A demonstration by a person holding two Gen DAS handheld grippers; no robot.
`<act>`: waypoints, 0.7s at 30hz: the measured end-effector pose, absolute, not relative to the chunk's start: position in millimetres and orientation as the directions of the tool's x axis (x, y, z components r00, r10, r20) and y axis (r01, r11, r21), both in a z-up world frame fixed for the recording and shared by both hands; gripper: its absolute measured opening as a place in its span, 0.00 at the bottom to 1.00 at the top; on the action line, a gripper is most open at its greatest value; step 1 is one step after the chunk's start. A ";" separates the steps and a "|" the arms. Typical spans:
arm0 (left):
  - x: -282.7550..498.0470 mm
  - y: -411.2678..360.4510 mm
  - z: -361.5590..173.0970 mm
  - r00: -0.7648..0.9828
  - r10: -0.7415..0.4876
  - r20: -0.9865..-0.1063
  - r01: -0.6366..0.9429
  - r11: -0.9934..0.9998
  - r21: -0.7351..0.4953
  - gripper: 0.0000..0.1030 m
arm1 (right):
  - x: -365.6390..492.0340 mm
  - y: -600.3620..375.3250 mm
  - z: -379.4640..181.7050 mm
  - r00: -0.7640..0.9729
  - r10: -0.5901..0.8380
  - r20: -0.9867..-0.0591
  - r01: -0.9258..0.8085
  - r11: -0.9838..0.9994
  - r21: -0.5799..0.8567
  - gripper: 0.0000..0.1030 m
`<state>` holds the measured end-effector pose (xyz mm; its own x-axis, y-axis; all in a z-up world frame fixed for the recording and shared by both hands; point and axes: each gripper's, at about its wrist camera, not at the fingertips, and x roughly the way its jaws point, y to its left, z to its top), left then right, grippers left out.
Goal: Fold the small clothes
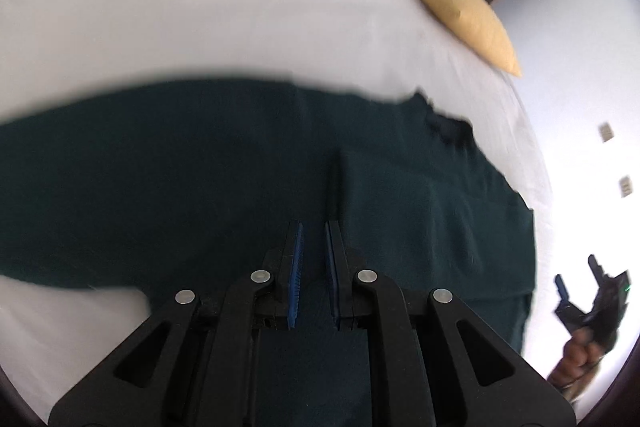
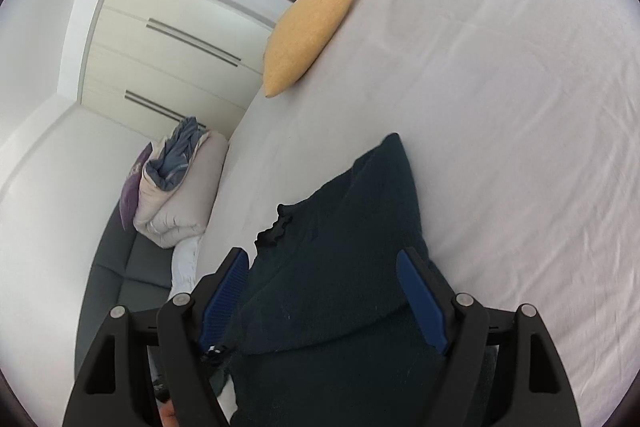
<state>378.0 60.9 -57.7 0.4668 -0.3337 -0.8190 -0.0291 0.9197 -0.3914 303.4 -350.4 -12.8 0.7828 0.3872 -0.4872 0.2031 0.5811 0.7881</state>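
A dark teal garment (image 1: 200, 179) lies spread on the white bed sheet (image 1: 200, 7); a fold runs up its middle. My left gripper (image 1: 314, 227) hovers over the garment's near part with its blue pads a small gap apart and nothing between them. My right gripper (image 1: 576, 279) shows at the far right of the left wrist view, off the bed's edge, open. In the right wrist view the right gripper (image 2: 324, 255) is wide open above the garment (image 2: 340, 287), which lies partly folded with a frilled black edge (image 2: 276, 227).
A yellow cushion (image 1: 464, 11) lies at the bed's far corner; it also shows in the right wrist view (image 2: 308, 31). A bundled duvet with grey-blue cloth (image 2: 180, 183) sits on a dark sofa (image 2: 120, 279) beside the bed. A white wardrobe (image 2: 160, 59) stands behind.
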 end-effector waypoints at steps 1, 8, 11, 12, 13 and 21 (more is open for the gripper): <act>378.2 53.8 -49.3 0.498 -0.330 -0.802 -0.006 0.924 -0.383 0.10 | 312.9 -351.7 -15.4 0.771 0.413 -0.485 0.191 0.577 0.794 0.77; 402.9 -18.8 -73.0 0.474 -0.315 -0.822 0.150 0.949 -0.277 0.10 | 378.3 -358.0 -45.0 0.693 0.527 -0.492 0.175 0.539 0.824 0.67; 399.5 -21.4 -92.1 0.469 -0.309 -0.828 0.161 0.951 -0.264 0.10 | 402.8 -362.3 -59.3 0.656 0.538 -0.529 0.190 0.561 0.806 0.61; 396.1 -20.7 -93.0 0.476 -0.315 -0.821 0.168 0.949 -0.267 0.10 | 407.8 -365.2 -64.1 0.649 0.527 -0.549 0.207 0.572 0.794 0.57; 394.3 -20.7 -93.8 0.474 -0.317 -0.821 0.173 0.948 -0.266 0.10 | 411.7 -369.7 -69.8 0.646 0.517 -0.562 0.222 0.577 0.786 0.54; 390.6 -9.8 -96.9 0.475 -0.329 -0.816 0.167 0.944 -0.283 0.10 | 375.8 -358.9 -75.4 0.578 0.600 -0.553 0.187 0.562 0.805 0.45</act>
<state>390.6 -9.8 -96.9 0.4747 -0.3287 -0.8165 0.1667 0.9444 -0.2833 375.8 -358.9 -75.4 0.5776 0.6001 -0.5534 0.1873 0.5624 0.8054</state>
